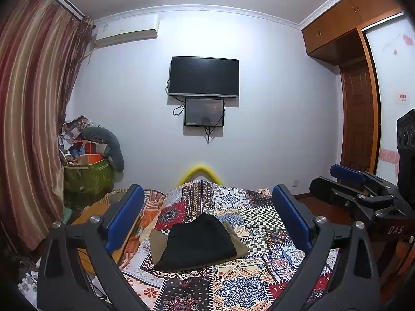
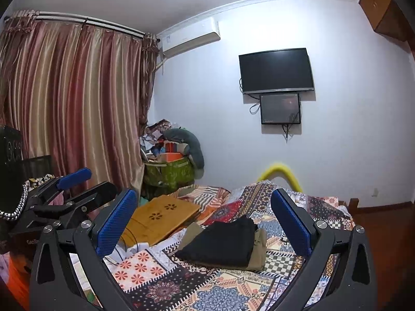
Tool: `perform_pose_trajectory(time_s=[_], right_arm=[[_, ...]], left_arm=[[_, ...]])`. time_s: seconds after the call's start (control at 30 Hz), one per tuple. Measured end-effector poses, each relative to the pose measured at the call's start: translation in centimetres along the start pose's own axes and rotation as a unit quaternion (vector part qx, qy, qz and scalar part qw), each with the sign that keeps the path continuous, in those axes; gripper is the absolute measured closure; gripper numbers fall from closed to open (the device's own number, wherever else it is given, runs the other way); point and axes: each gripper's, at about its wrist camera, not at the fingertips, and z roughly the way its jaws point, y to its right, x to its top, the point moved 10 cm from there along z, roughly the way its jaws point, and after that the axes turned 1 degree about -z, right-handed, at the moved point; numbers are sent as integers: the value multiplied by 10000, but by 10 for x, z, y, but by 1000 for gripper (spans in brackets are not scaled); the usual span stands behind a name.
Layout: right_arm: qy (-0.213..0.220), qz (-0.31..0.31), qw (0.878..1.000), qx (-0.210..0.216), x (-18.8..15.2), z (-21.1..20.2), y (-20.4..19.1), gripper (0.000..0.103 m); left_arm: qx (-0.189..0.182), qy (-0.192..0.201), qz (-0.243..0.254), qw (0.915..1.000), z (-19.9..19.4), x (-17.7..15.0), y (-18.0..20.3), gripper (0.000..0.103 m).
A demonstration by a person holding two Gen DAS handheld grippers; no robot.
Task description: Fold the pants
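Black pants (image 1: 198,241), folded into a compact stack, are seen resting on a khaki garment (image 1: 240,243) on the patchwork bedspread (image 1: 233,285); the left gripper (image 1: 207,217) is held above the bed with jaws spread wide and nothing between them; the right gripper (image 2: 205,223) is likewise spread and empty, the stack lying at 6 o'clock beyond its fingers; a wall-mounted television (image 1: 204,76) is visible at 12 o'clock.
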Motion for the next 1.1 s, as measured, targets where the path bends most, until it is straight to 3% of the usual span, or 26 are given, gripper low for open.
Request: perform_pose_trajectory(time_s=[1.1], right_arm=[[-159,64,9999,-1,-3,-1,4,0]], left_arm=[[-84,-177,-123,9997,15,-7,1,1]])
